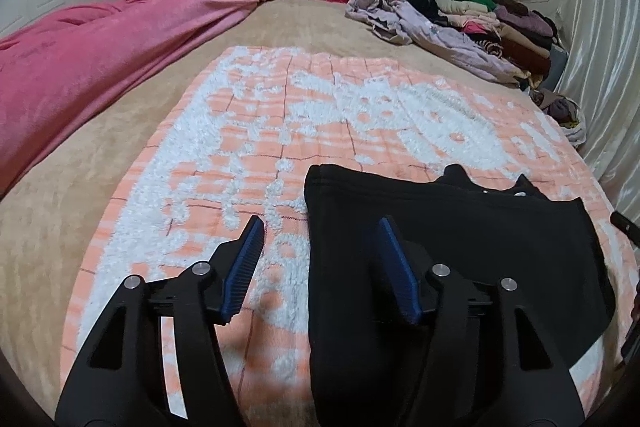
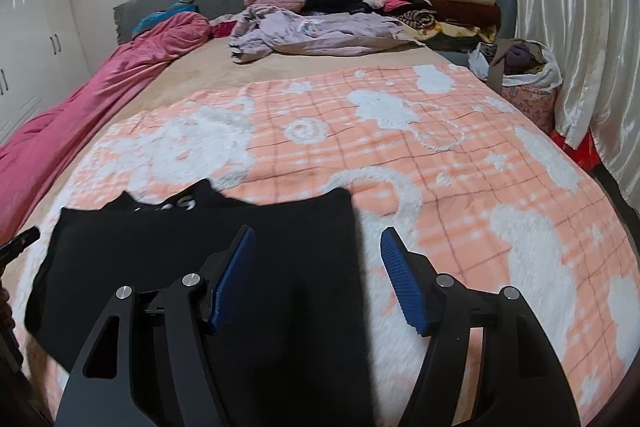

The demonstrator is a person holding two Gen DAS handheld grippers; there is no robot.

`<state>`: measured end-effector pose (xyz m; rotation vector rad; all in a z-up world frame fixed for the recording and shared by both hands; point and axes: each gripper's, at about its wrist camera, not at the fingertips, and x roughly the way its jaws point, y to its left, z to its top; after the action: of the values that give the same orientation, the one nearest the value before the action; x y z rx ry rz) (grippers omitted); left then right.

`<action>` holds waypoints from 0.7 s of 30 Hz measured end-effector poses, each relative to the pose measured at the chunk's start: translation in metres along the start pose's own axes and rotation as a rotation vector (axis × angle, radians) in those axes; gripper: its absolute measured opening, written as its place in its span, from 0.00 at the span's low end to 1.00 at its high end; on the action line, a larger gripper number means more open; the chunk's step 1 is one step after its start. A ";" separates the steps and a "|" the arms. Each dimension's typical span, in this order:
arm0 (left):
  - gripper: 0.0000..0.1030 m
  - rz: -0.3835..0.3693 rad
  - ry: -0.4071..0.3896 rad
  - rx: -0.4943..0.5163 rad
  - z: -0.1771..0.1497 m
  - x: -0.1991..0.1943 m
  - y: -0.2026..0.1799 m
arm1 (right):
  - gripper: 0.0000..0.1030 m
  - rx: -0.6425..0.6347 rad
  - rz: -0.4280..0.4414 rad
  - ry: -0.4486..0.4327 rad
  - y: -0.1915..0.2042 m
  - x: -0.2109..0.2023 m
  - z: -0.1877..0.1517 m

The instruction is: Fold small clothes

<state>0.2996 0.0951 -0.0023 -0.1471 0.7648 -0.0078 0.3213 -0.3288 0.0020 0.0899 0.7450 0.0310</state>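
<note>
Both tongs stood released, holding nothing. Seen from the left wrist, the left tongs (image 1: 322, 223) filled the lower centre of the frame with the blue pads spread wide, one pad over the orange-and-white blanket (image 1: 248, 131) and the other over the black garment (image 1: 460, 235), which lay flat in the lower right of the frame with its left edge running between the pads. A pink duvet (image 1: 100, 59) stretched along the upper left, and a stack of folded clothes (image 1: 500, 15) and a crumpled lilac garment (image 1: 420, 23) sat at the upper right, well apart from the work. Seen from the right wrist, the right tongs (image 2: 318, 233) were likewise spread in the lower centre, the left pad over the black garment (image 2: 200, 235) and the right pad over the blanket (image 2: 460, 155); the garment occupied the lower left of the frame, its right edge between the pads, with white lettering near its upper edge. A white bag of clothes (image 2: 520, 67) stood at the upper right beside the curtain (image 2: 580, 27). Judging from this, each tongs was lined up on a side edge for a fold. The risk was pinching the fluffy blanket along with the thin black cloth, since pile and hem lay touching; an uneven grasp between the two sides could also skew the fold.
</note>
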 end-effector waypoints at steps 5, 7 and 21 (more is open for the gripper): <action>0.55 -0.008 -0.021 0.001 -0.001 -0.013 -0.003 | 0.62 -0.018 0.039 0.002 0.012 -0.015 -0.014; 0.56 -0.010 -0.025 0.003 -0.002 -0.017 -0.004 | 0.62 -0.020 0.053 0.004 0.015 -0.019 -0.019; 0.65 -0.012 -0.025 0.024 -0.016 -0.031 -0.008 | 0.62 -0.058 0.092 0.020 0.036 -0.037 -0.049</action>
<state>0.2664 0.0869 0.0092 -0.1290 0.7382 -0.0267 0.2610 -0.2917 -0.0059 0.0690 0.7589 0.1413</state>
